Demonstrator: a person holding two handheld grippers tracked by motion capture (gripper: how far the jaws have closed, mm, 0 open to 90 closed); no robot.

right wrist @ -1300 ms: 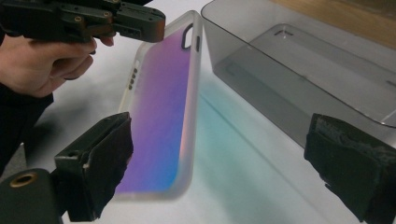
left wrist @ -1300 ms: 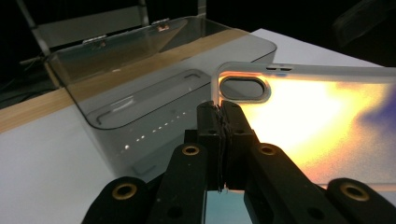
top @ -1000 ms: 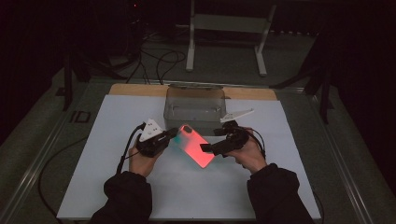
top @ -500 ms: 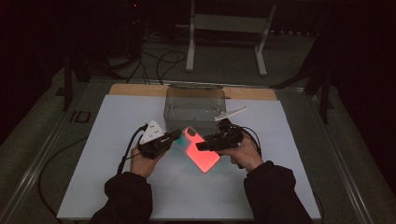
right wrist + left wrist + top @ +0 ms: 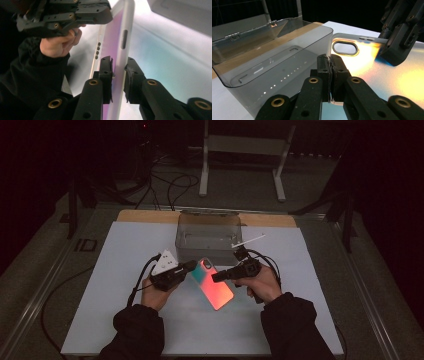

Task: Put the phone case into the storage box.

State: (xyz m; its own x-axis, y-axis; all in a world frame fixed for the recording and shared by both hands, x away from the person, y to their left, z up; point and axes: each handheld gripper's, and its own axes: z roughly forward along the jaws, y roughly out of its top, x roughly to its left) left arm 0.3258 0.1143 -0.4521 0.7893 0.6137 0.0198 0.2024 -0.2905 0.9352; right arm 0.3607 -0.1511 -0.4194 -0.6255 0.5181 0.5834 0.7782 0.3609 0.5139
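You are holding one iridescent phone case (image 5: 216, 285) between two grippers above the white mat (image 5: 125, 270), just in front of the clear plastic box (image 5: 207, 237); the left gripper (image 5: 192, 266) is clamping the case's upper corner beside the camera cutout (image 5: 345, 48), as it was a second ago, its pads pressed tight on the thin edge; the right gripper (image 5: 216, 277), which was standing wide off the case's side a second ago, has just been closing and is now pinching the long edge, the rim sitting between its pads in the right gripper view; that second hold is likely giving you control of both ends, so the case is ready to be flexed, turned or carried to the box, whose lid (image 5: 239, 25) is standing open behind it; counting what is on the table: one case, one box, one mat, two grippers, two hands in dark sleeves; whether a phone is seated inside the case cannot be told.
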